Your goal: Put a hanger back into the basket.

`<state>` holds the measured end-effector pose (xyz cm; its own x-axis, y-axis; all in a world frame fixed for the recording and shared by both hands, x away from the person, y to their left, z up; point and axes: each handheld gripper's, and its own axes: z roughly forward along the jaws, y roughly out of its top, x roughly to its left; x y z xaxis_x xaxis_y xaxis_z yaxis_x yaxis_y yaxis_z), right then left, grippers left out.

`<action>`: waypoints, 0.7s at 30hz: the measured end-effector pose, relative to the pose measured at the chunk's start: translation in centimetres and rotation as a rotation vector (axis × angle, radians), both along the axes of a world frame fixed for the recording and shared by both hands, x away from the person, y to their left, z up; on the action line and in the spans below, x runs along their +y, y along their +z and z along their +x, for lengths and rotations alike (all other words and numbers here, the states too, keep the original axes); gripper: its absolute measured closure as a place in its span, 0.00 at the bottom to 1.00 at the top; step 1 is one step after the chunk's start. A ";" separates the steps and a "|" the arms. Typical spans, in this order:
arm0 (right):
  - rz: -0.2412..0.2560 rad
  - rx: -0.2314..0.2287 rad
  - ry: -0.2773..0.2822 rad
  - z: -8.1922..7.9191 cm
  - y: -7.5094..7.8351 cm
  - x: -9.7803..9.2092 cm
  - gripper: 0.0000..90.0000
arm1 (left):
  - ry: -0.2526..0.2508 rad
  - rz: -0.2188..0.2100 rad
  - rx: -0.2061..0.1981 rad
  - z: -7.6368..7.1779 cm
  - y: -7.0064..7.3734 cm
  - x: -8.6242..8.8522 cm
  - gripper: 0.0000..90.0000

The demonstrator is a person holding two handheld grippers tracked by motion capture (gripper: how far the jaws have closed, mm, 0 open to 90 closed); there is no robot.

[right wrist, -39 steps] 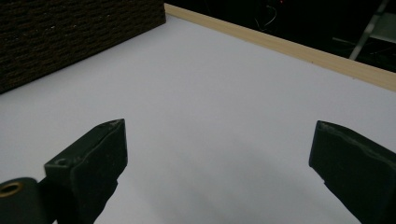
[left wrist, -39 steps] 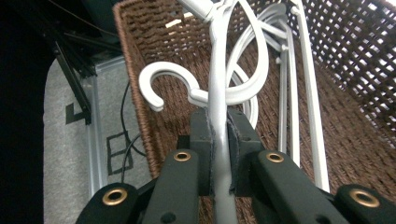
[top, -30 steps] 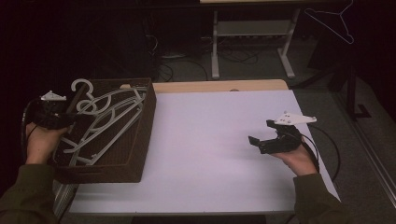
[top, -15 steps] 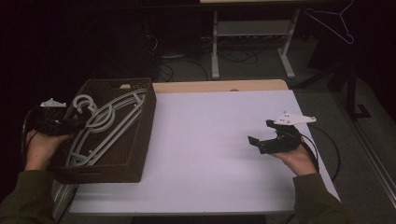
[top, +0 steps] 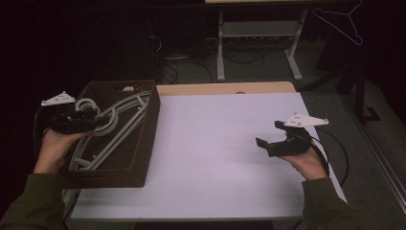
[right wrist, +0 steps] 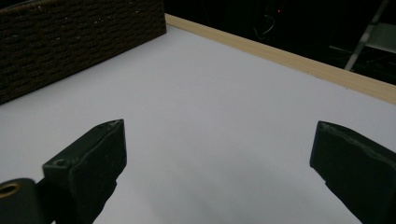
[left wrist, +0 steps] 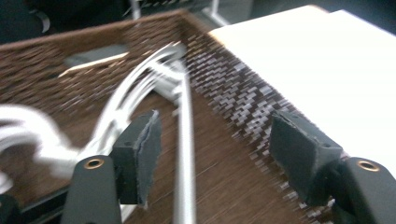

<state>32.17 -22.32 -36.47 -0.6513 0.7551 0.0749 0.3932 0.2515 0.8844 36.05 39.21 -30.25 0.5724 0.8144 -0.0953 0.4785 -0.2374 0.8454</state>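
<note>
Left gripper, jaws open, straddling a pale grey plastic hanger among several in the dark brown woven basket at the tabletop's left. Right gripper, jaws open, empty. Risk: interlocked hooks may drag neighbouring hangers up together.
</note>
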 end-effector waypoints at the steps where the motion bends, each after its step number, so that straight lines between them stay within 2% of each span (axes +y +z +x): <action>1: 0.004 0.001 -0.003 0.0 0.1 0.0 0.03 | -0.014 -0.014 -0.005 0.0 0.0 -0.5 0.34; 7: 0.026 -0.025 0.006 -0.3 0.9 -0.2 0.02 | -0.101 -0.074 -0.051 -0.2 0.3 -3.8 0.26; 9: 0.040 -0.028 0.011 -0.4 1.2 -0.2 0.02 | -0.129 -0.102 -0.087 -0.4 0.3 -5.1 0.25; 14: 0.071 -0.048 0.018 -0.6 1.7 -0.3 0.01 | -0.205 -0.149 -0.110 -0.9 0.1 -8.1 0.19; 21: 0.122 -0.082 0.027 -1.2 2.7 -0.5 0.00 | -0.302 -0.209 -0.114 -1.6 -0.5 -11.7 0.14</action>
<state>30.99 -22.78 -33.79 -0.6789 0.7259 0.1105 0.3130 0.1500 0.9378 34.42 27.52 -30.80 0.8001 0.5772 -0.1631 0.3135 -0.1706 0.9341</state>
